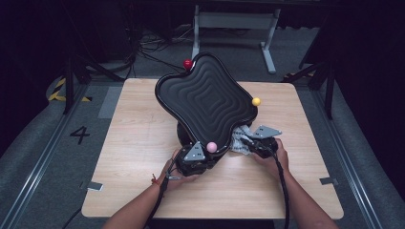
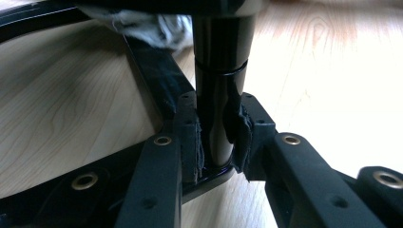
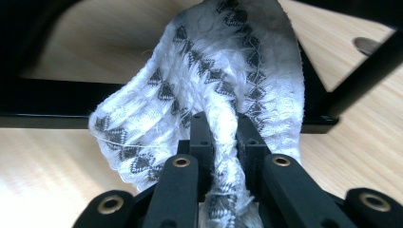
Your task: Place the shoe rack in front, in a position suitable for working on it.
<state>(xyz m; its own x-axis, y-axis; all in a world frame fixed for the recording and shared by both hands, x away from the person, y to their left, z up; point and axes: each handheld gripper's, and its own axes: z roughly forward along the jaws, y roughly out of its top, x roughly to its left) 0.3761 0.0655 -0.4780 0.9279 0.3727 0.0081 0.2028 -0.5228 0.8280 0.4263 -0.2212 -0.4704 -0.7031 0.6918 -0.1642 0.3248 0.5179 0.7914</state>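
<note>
1. A black tray [image 1: 206, 98] with a rippled top is seen tilted over the table [image 1: 133, 143], raised on a black frame; the work in hand is judged to be wiping beneath it with a cloth [image 1: 240, 141].
2. The left gripper [image 1: 197, 158] is clamped on an upright black post [image 2: 219, 85] of the frame, its padded jaws pressed against both sides of the post low down, just above the base bar.
3. The right gripper [image 1: 260, 143] is closed on a bunched fold of the white, dark-patterned cloth [image 3: 209, 90], which fans out ahead of the jaws.
4. The deciding relation: the cloth lies just beyond the right jaws, under the tray's near right edge, and the post's long axis stands upright between cloth and left gripper. The right hand is the nearer to the underside.
5. From the high view, the tray's tilt and three coloured balls (red [image 1: 187, 64], yellow [image 1: 256, 101], pink [image 1: 211, 147]) at its rim are given; the grip on the post is hidden there.
6. From the right gripper view, the frame bars [image 3: 57, 102] behind the cloth are given.
</note>
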